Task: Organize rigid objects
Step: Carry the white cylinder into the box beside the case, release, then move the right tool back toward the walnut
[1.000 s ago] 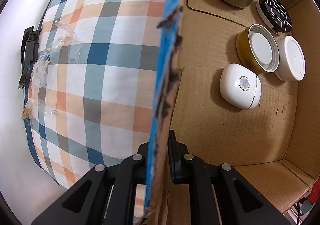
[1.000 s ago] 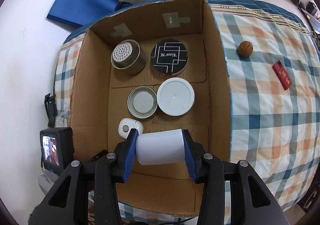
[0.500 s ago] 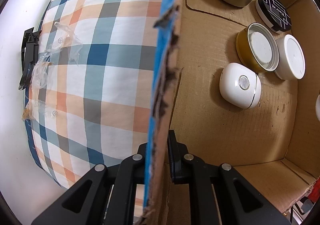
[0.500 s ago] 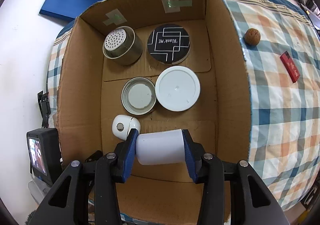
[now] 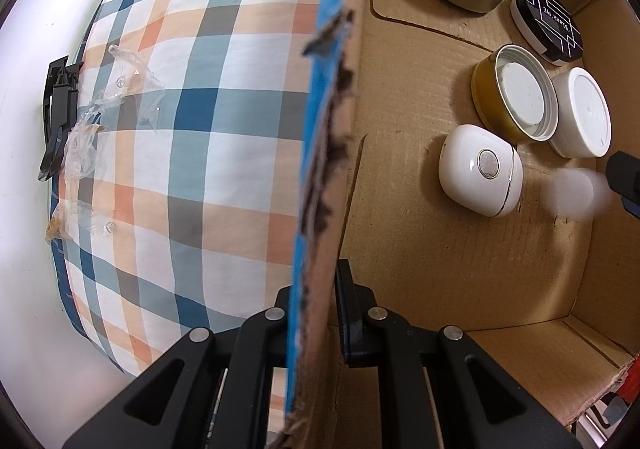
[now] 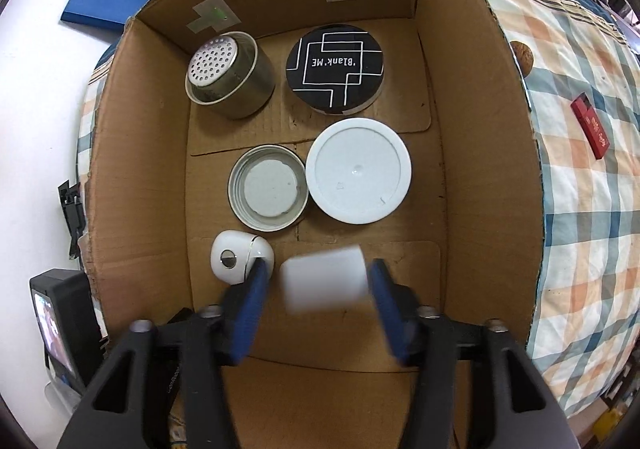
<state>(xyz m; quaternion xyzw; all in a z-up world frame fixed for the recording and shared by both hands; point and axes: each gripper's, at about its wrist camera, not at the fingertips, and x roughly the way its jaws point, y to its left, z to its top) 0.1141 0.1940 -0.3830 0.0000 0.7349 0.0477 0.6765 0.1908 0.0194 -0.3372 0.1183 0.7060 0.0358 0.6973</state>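
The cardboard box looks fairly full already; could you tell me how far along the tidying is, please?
Five containers already sit in the cardboard box, among them the white lid. A white cylinder is blurred between the open right tool; the left tool clamps the box wall. A walnut and a red pack remain on the checked cloth.

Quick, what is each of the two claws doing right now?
Left gripper: shut on the box wall.
Right gripper: open, the white cylinder loose between its jaws.
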